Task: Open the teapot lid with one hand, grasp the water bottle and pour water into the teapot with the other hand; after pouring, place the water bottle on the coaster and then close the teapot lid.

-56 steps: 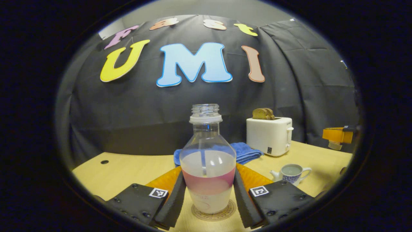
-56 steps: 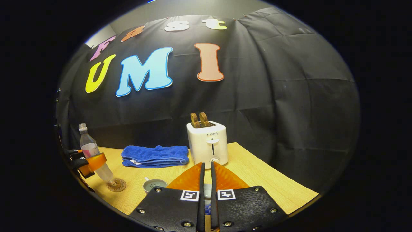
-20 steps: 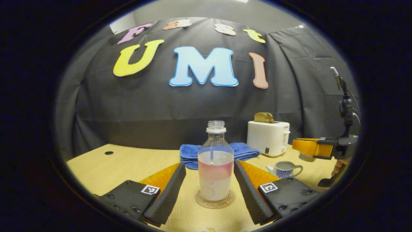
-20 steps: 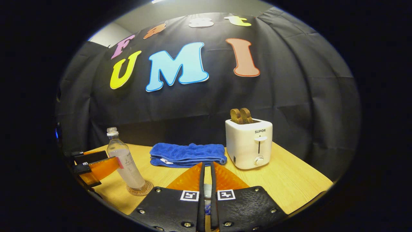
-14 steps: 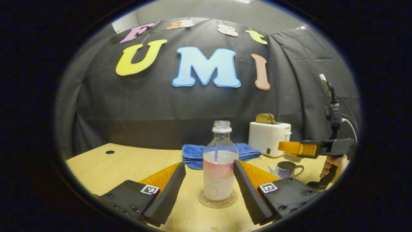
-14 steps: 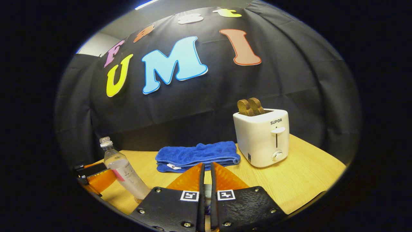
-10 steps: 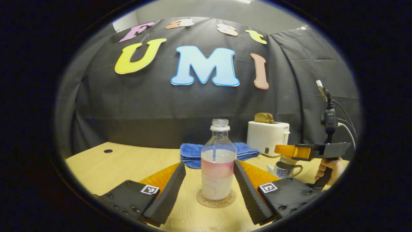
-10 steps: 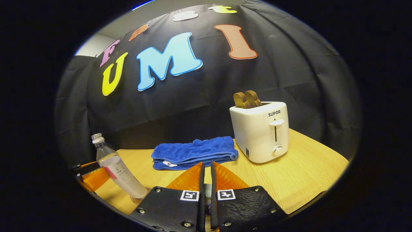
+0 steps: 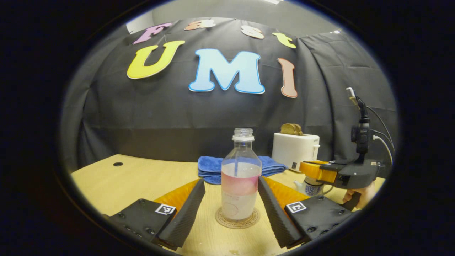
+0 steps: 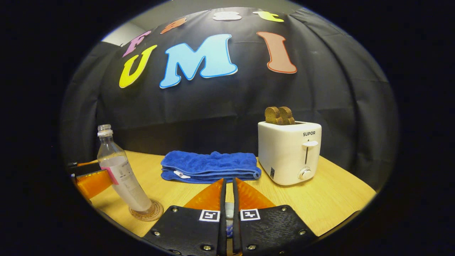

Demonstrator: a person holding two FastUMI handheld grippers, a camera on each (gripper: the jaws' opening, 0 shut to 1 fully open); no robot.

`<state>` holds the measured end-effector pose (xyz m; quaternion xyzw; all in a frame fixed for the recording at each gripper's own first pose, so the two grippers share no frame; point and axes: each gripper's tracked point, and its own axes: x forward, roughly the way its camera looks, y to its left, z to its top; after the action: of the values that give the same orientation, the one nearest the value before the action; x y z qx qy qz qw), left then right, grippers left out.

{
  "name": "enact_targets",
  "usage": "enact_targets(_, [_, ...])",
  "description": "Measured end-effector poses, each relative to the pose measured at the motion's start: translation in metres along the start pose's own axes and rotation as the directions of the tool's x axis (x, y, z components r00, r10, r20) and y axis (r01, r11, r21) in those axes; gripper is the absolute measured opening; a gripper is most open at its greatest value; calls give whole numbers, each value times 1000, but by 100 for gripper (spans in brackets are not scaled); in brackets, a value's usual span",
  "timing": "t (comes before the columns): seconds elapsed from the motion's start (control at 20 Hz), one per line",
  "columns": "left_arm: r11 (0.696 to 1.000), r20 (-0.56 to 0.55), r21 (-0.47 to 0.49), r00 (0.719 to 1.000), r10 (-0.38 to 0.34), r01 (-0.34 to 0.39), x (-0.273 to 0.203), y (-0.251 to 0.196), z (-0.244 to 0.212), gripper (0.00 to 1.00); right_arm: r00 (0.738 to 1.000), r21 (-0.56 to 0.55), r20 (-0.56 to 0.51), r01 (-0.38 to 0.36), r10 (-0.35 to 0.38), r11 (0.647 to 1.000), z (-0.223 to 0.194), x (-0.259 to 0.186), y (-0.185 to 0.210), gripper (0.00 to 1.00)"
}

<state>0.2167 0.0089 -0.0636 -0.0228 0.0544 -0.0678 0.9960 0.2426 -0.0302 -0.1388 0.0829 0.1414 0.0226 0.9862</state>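
Tabletop [image 9: 142, 177]; left hand-held gripper [image 9: 231, 199] wide, empty.

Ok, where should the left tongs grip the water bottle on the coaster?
Grip the water bottle on its straight lower body, at the pink band, coming level from the near side, where the open left tongs straddle it. It stands upright and uncapped on the coaster; the shoulder above tapers, so a grip there might slip.
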Motion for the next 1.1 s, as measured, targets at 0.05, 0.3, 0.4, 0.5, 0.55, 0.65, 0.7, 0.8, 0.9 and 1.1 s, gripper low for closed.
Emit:
enact_targets(0.05, [1000,-3,-2,1000,-1,1,0,0,-1,100,1000,-12,-1,3,-3,1000,-2,0,0,7])
enact_targets(0.3, [1000,-16,-2,1000,-5,5,2,-1,-5,100,1000,8,13,7,-7,1000,-3,-1,2,6])
enact_targets(0.4, [1000,-14,-7,1000,-8,8,1,-2,-4,100,1000,-8,13,15,-15,1000,-4,-2,4,11])
enact_targets(0.5, [1000,-15,-7,1000,-8,8,2,-2,-6,100,1000,-34,22,21,-21,999,-3,-4,6,14])
enact_targets(0.55, [1000,-17,-5,1000,-8,8,2,-1,-6,100,999,-46,26,26,-25,999,-3,-5,7,14])
enact_targets(0.65, [1000,-15,0,1000,-3,3,1,1,-4,100,999,-68,28,24,-22,997,-2,-8,11,21])
enact_targets(0.7, [1000,-12,-2,1000,-6,6,1,-1,-4,100,999,-68,30,26,-24,997,-1,-11,12,31])
enact_targets(0.8, [1000,-13,-3,1000,-8,8,1,-2,-3,100,999,-61,49,13,-10,998,8,-19,20,50])
enact_targets(0.9, [1000,-9,2,1000,4,-4,-1,2,-1,100,998,-58,65,3,1,998,13,-30,28,57])
enact_targets(1.1, [1000,26,-13,1000,-11,12,-6,-6,11,100,995,-62,97,11,-5,998,29,-60,35,99])
